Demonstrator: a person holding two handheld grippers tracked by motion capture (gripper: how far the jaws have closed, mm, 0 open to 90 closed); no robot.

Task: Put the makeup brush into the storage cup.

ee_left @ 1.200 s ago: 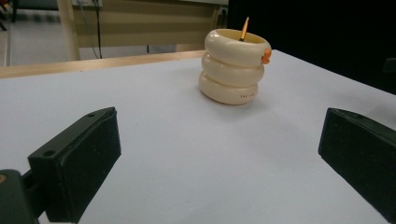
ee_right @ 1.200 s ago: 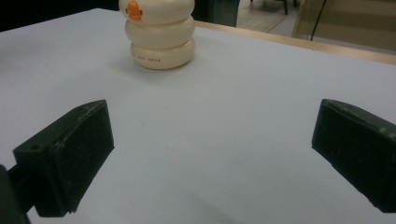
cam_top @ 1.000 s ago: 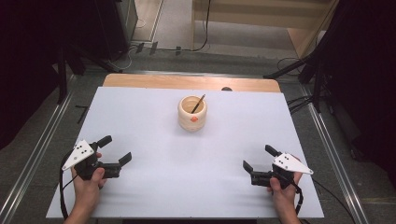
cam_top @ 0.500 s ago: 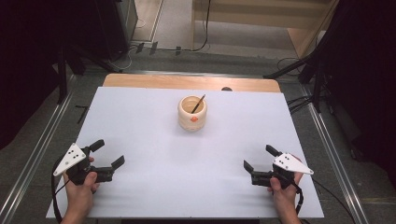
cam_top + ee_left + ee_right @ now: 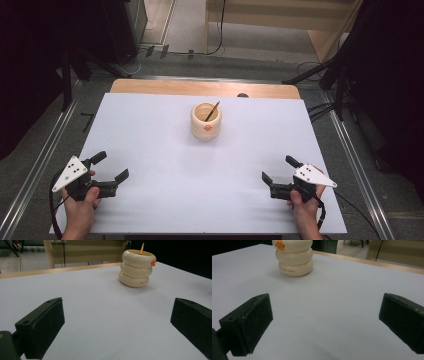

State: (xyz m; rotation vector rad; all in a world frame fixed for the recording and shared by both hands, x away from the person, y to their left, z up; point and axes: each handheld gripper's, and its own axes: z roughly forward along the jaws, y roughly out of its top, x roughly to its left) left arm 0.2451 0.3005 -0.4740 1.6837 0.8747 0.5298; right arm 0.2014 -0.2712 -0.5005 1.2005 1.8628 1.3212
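A cream ribbed cup (image 5: 206, 121) with an orange mark on its side stands at the middle back of the white table (image 5: 160, 135); a thin brown stick (image 5: 212, 111) leans inside it. My left gripper (image 5: 110, 167) rests near the front left corner, jaws wide apart, nothing between them. My right gripper (image 5: 280, 169) sits near the front right, also open and empty. The left gripper view has the cup (image 5: 136, 268) far ahead to the right between the black jaws. In the right gripper view the cup (image 5: 294, 258) stands ahead at upper left.
A wooden strip (image 5: 200, 88) runs along the table's far edge. Metal rails (image 5: 350, 145) flank both sides. Dark stands and cables crowd the floor behind and at the right.
My left gripper has drawn back toward the front left corner of the table, jaws still apart. The right gripper and the cup have stayed put.
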